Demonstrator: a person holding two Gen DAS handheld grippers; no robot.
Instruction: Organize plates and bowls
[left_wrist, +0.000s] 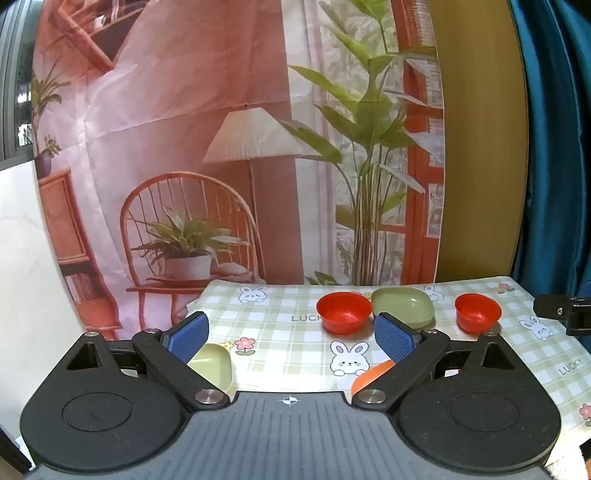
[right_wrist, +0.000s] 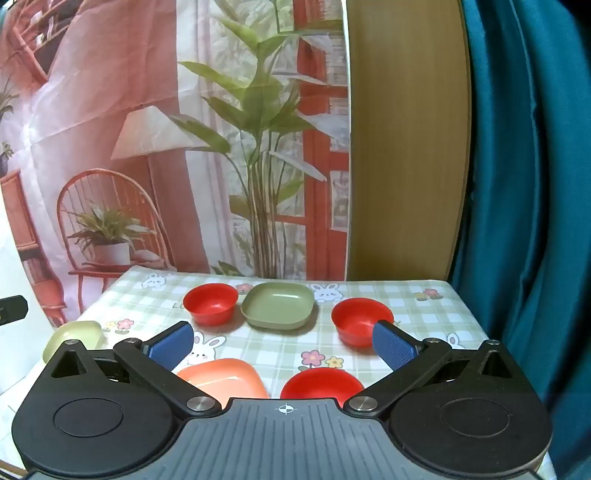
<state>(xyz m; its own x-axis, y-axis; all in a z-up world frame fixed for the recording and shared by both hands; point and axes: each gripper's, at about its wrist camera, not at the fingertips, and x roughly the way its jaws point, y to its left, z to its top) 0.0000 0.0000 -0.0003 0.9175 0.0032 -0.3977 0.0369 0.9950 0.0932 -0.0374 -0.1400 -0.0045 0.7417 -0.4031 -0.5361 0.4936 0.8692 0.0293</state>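
Note:
On the checked rabbit tablecloth (right_wrist: 424, 310) stand three red bowls: one far left (right_wrist: 211, 303), one at the right (right_wrist: 361, 320), one near me (right_wrist: 320, 383). A green square plate (right_wrist: 277, 305) sits between the far two. An orange square plate (right_wrist: 225, 376) lies near left, and a small pale green dish (right_wrist: 75, 336) at the left edge. My right gripper (right_wrist: 282, 347) is open and empty above the near plates. My left gripper (left_wrist: 291, 338) is open and empty; the pale green dish (left_wrist: 214, 363) is by its left finger, red bowls (left_wrist: 344, 312) (left_wrist: 477, 312) and the green plate (left_wrist: 402, 306) beyond.
A printed curtain backdrop (right_wrist: 166, 147) hangs behind the table, with a wooden panel (right_wrist: 406, 147) and teal curtain (right_wrist: 524, 184) to the right. The right gripper's black tip (left_wrist: 561, 310) shows at the left wrist view's right edge.

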